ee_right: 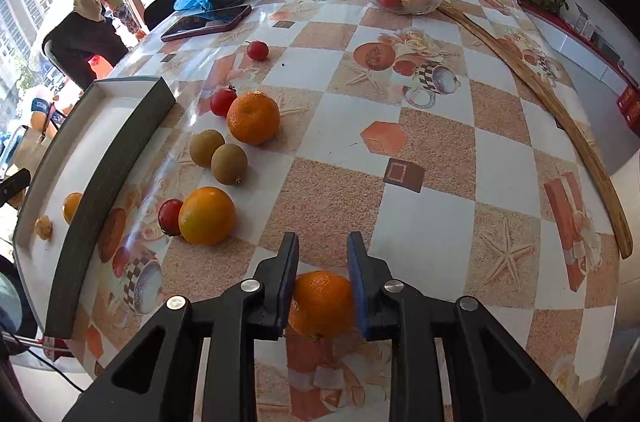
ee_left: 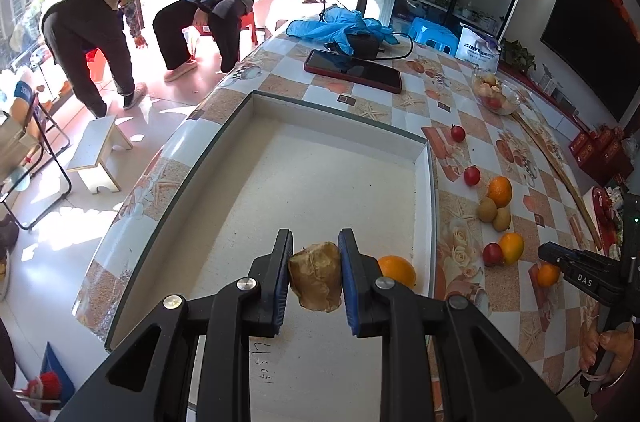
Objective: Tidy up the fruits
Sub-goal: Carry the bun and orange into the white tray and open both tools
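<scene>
The left gripper (ee_left: 315, 276) hangs over the white tray (ee_left: 424, 158), its fingers pinching a brown, papery-skinned fruit (ee_left: 316, 276) by its two flanks. That fruit looks light, wrinkled and probably soft, so a gentle squeeze across its widest part seems wise; too much pressure could bruise or crush it. One orange (ee_left: 397, 270) already lies inside the tray, just beside the tray's right wall.

The right gripper (ee_right: 323, 280) sits low over the bench (ee_right: 420, 222), outside the tray's right wall, with its fingers on either side of a small mandarin (ee_right: 322, 302). The blue pads appear to touch its sides, though whether they grip it firmly I cannot tell. A mandarin is round, smooth and fairly firm, likely to roll if released early; holding it across its middle should keep it seated.

Still outside the tray, along that same wall, lie two more oranges (ee_right: 253, 117), two kiwis (ee_right: 229, 164) and several small red fruits (ee_right: 223, 101). The sorting looks barely begun.
</scene>
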Available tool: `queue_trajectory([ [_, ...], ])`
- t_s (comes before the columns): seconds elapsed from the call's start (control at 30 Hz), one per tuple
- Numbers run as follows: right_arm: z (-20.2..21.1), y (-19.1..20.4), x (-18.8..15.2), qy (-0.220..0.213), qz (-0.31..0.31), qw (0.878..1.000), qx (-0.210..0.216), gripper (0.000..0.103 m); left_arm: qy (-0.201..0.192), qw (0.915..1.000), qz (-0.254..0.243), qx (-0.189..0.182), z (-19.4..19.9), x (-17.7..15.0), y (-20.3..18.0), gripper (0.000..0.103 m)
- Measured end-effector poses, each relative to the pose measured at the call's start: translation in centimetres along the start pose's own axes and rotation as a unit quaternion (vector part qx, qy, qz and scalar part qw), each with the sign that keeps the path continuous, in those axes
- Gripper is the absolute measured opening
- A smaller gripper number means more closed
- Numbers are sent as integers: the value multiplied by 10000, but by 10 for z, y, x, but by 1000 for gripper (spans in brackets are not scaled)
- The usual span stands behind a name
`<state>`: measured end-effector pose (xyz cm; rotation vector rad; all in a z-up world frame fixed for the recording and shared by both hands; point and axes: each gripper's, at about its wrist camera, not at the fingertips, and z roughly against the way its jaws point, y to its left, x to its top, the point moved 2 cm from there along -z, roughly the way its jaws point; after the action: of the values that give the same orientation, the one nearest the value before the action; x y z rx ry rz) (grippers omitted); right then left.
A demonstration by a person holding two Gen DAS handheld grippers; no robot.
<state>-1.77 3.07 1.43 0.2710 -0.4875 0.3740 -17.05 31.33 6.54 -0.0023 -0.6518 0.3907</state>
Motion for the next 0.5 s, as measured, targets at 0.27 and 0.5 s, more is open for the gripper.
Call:
queue_trajectory([
  [0.27, 7, 8, 7, 205, 242, 9995, -69, 45, -41, 9999, -82, 82, 4, 0, 5, 26],
  [0.5, 0, 20, -20, 118, 673, 9976, -144, 52, 110, 9998, -107, 90, -7, -6, 1, 26],
])
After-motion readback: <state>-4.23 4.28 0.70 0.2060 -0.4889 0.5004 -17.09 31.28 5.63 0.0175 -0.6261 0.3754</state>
